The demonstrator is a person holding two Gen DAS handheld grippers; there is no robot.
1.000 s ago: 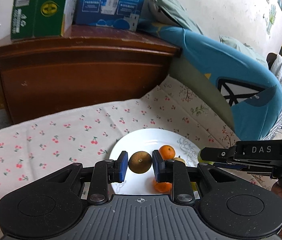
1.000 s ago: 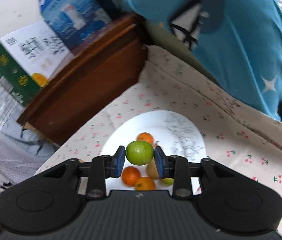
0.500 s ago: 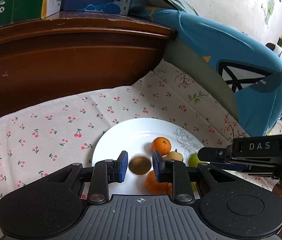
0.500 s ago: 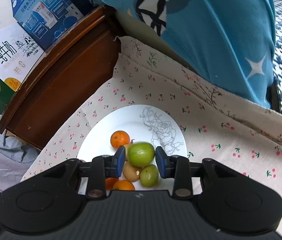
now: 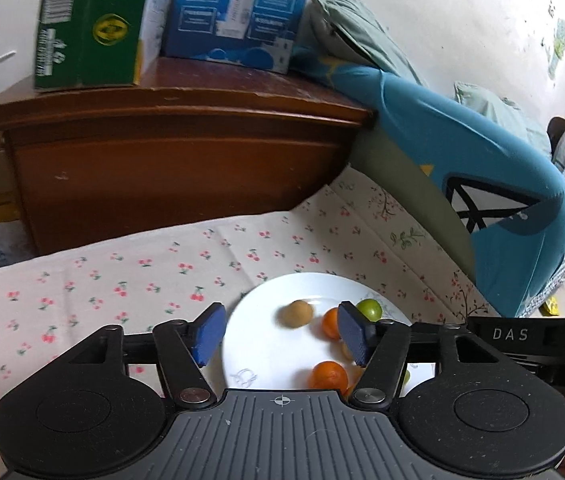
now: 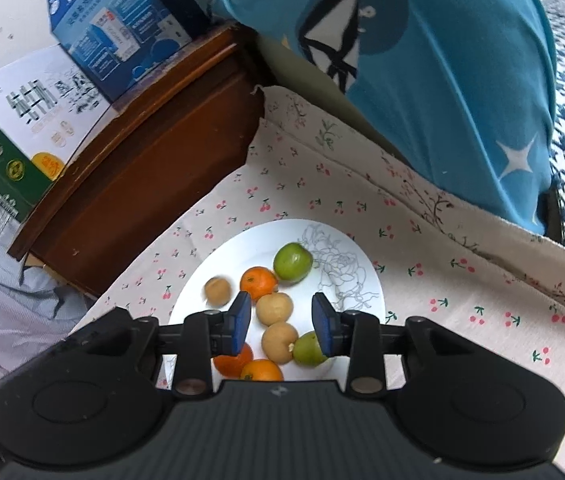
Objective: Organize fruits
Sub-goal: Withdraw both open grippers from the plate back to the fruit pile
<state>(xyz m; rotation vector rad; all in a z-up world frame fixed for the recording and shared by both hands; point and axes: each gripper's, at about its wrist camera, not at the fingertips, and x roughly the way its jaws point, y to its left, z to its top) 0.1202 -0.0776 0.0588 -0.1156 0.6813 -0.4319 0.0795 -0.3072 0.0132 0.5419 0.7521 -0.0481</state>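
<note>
My left tongs [image 5: 280,334] are spread wide, holding nothing, above the white plate [image 5: 258,360]. My right tongs [image 6: 282,323] gape too, empty, over the fruit pile. On the plate lie oranges [image 6: 258,282], tan fruits [image 6: 274,309] and green fruits [image 6: 293,263]; one blurred tan fruit [image 5: 296,313] sits apart near the plate's far-left rim. The plate rests on the cherry-print cloth [image 5: 142,272] near the wooden cabinet [image 5: 170,152].

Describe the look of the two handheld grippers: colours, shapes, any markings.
Both match. The left gripper and right gripper have matte black bodies with two round discs, a ribbed grey centre panel with a small crosshair mark, black linkage arms on silver pivots, and blue rectangular finger pads. In the left view, the right gripper's side reads "DAS" in pale letters. No cables show.
</note>
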